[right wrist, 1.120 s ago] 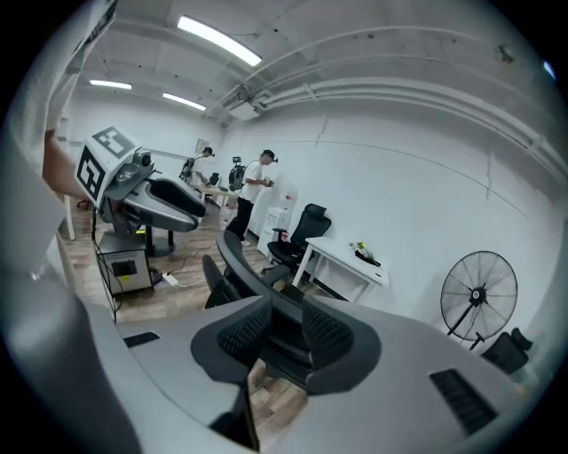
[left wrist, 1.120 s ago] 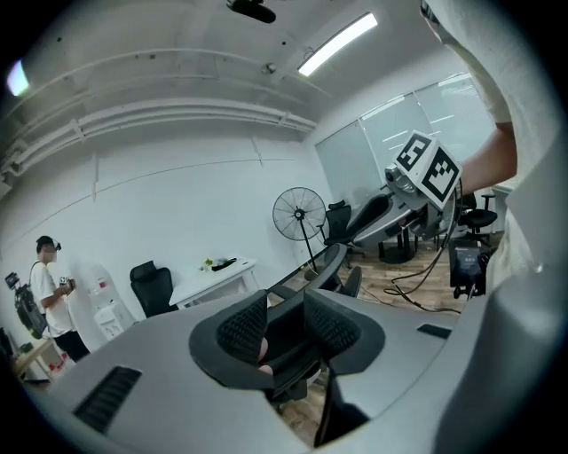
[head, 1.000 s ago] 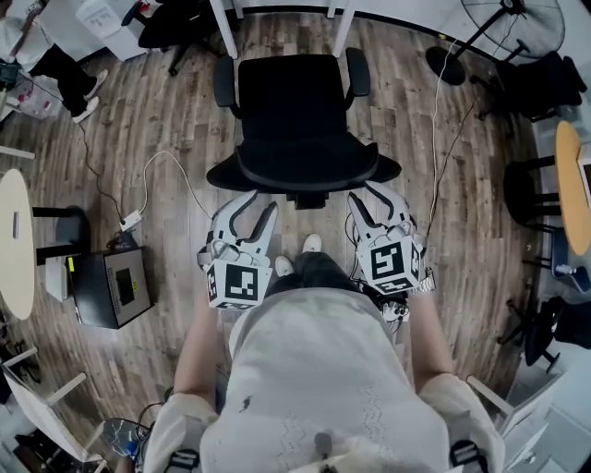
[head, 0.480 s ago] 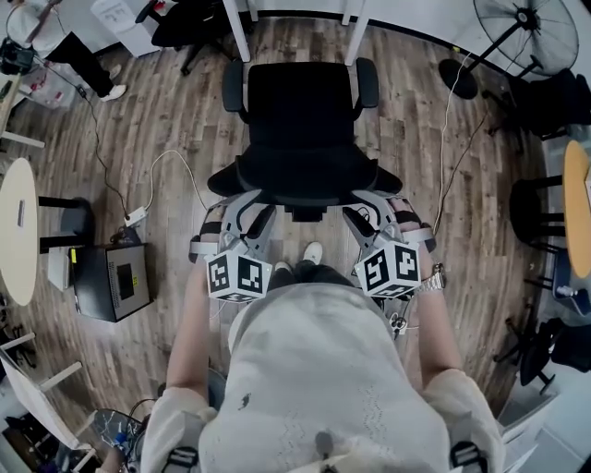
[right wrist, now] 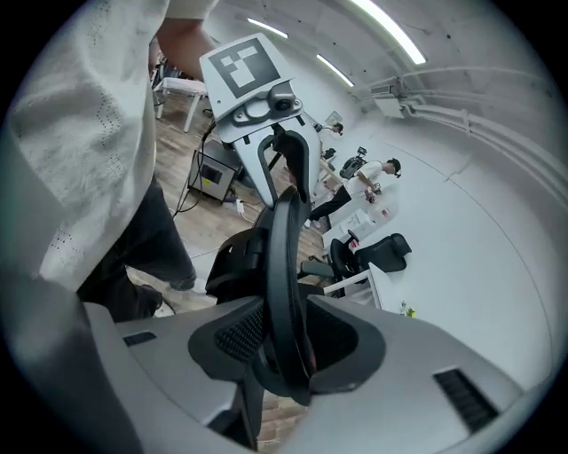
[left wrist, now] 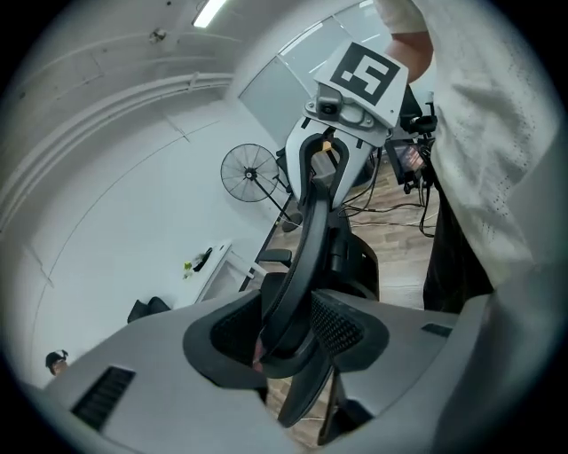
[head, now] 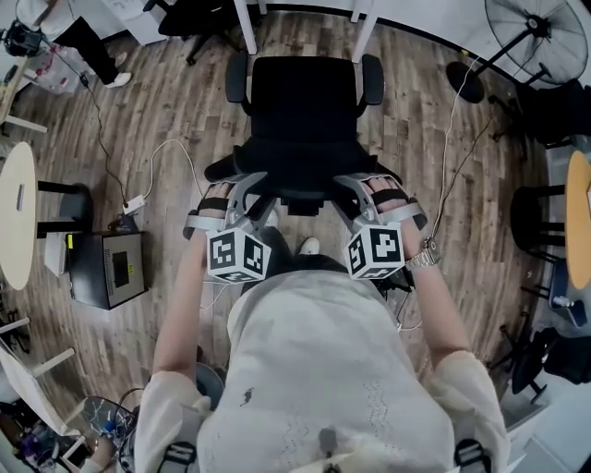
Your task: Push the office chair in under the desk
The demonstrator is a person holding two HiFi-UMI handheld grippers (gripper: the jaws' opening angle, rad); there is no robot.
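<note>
Since a second ago I've brought both tools onto the office chair's (head: 305,102) backrest. The left tool (head: 244,187) has just opened wide and the right tool (head: 356,187) sits narrower, each loosely straddling the rim. The chair faces the worktop (head: 247,25).

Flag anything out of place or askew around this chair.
A white cable trails loose across the wood floor left of the office chair, ending at a white adapter: a possible trip or snag hazard. The chair itself stands upright and square.
</note>
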